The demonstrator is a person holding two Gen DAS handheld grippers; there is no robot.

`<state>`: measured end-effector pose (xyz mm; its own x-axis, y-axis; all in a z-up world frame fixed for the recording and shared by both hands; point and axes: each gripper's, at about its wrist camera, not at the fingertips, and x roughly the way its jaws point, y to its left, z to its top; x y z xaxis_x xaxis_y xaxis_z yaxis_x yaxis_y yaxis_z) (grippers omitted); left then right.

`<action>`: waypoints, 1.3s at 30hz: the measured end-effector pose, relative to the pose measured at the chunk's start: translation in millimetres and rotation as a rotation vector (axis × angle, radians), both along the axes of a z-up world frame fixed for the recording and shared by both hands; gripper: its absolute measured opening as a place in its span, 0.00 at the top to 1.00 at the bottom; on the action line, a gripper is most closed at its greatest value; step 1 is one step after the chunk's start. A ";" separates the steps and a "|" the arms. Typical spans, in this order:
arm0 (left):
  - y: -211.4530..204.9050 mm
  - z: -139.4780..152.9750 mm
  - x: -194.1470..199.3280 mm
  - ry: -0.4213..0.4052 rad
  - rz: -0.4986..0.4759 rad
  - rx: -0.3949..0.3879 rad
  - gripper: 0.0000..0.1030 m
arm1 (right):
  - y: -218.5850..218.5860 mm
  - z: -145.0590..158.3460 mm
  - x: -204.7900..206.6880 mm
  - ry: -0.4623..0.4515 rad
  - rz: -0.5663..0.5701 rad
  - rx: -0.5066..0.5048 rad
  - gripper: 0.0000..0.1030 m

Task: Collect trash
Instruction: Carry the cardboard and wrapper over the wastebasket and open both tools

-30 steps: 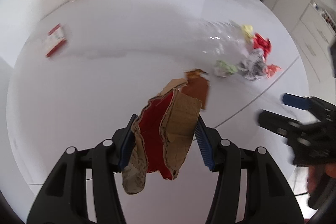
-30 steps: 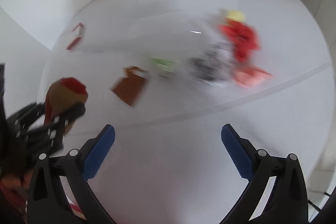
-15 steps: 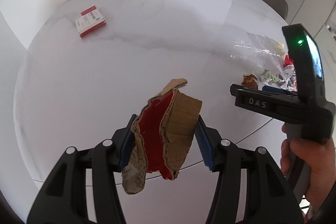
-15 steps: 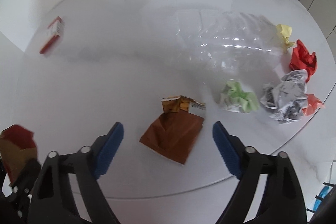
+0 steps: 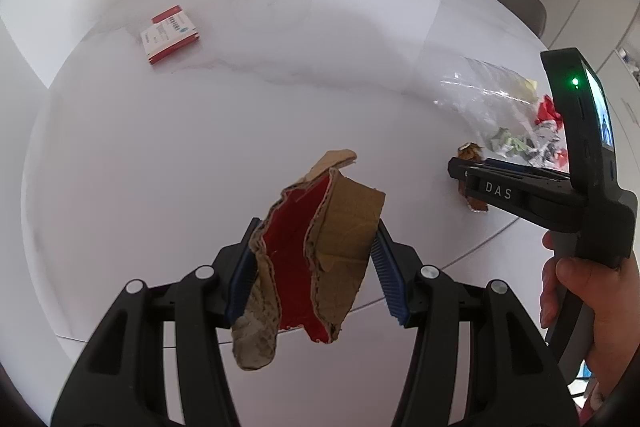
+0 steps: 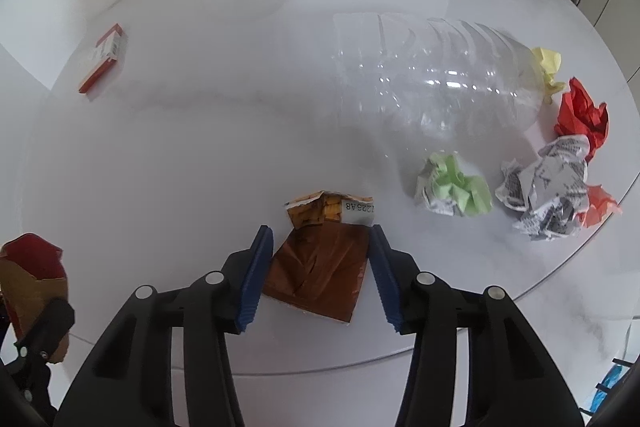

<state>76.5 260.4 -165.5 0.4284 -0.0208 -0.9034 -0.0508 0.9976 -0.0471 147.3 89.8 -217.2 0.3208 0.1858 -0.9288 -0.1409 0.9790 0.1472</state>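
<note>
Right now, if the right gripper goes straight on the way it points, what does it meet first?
The right gripper would first meet the brown wrapper, which already lies between its closing jaws on the white table. Whether the pads press on it yet is unclear.

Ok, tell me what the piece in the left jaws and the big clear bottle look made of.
Torn piece: corrugated cardboard, seemingly; ragged fluted edges, matte brown outside, red inner face.
Clear bottle: thin transparent plastic, probably; ribbed wall, glossy highlights, table visible through it.

White table (image 6: pixel 200 155): brown wrapper (image 6: pixel 320 267), clear bottle (image 6: pixel 432 83), paper wads (image 6: pixel 544 195), red-white box (image 6: pixel 102 59).
</note>
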 end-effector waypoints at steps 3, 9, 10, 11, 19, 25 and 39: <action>-9.8 4.8 -2.8 -0.008 -0.027 0.002 0.49 | -11.3 5.8 -6.9 0.000 -0.002 0.026 0.59; -39.3 14.1 -7.3 -0.020 -0.093 -0.002 0.49 | -44.4 24.5 -30.4 -0.029 -0.020 0.058 0.59; -46.0 16.3 -8.8 -0.024 -0.108 -0.002 0.49 | -51.5 28.1 -35.8 -0.037 -0.025 0.063 0.59; -51.2 17.8 -10.2 -0.028 -0.120 -0.002 0.49 | -62.9 33.8 -44.5 -0.047 -0.032 0.072 0.59; -133.1 31.8 -25.0 -0.025 -0.305 -0.031 0.49 | -163.5 69.7 -126.9 -0.122 -0.096 0.049 0.59; -226.4 46.6 -43.1 -0.037 -0.504 -0.048 0.49 | -253.1 82.8 -191.6 -0.144 -0.269 -0.019 0.59; -446.2 35.9 -101.1 0.074 -0.991 -0.061 0.49 | -414.6 80.3 -299.0 -0.170 -0.654 -0.033 0.59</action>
